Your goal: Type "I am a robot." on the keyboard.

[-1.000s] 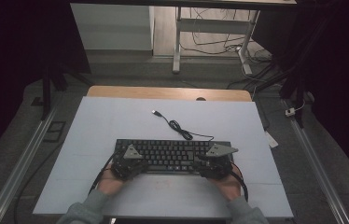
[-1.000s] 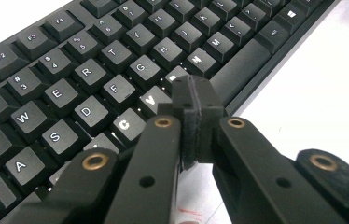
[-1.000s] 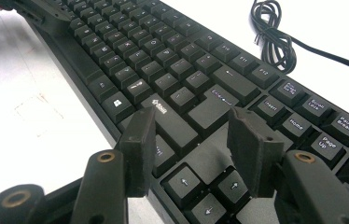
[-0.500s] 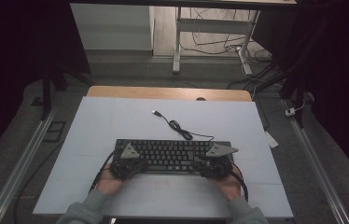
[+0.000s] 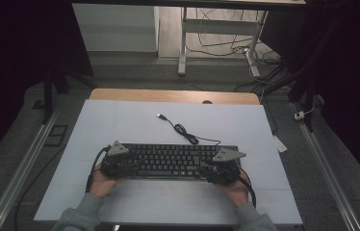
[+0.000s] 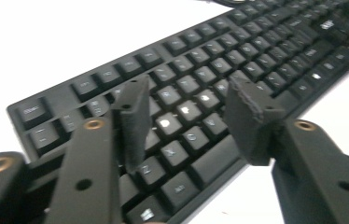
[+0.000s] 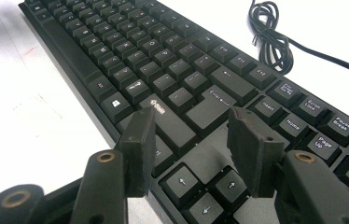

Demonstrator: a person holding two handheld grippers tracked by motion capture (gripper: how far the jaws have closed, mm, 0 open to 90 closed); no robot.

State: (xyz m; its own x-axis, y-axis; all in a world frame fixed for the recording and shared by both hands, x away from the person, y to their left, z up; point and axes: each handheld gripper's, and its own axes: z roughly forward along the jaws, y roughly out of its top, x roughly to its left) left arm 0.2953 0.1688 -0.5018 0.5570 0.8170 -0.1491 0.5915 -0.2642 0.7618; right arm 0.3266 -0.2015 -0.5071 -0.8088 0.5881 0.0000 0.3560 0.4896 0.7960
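Observation:
A black keyboard (image 5: 168,160) lies flat on the white table (image 5: 120,120), its cable (image 5: 184,131) coiled behind it and ending in a USB plug (image 5: 160,116). My left gripper (image 5: 115,163) hovers over the keyboard's left end, held by a hand. In the left gripper view the gripper (image 6: 189,100) stands open just above the letter keys of the keyboard (image 6: 256,51), with nothing between its pads. My right gripper (image 5: 224,166) hovers over the right end. In the right gripper view the gripper (image 7: 191,135) is open above the arrow keys of the keyboard (image 7: 163,70); the cable (image 7: 275,37) lies beyond.
The table's wooden far edge (image 5: 173,96) borders a dark floor with desk legs (image 5: 183,43) and loose cables (image 5: 264,62). Metal rails (image 5: 21,163) run along both sides of the table. A small white object (image 5: 279,143) lies off the right edge.

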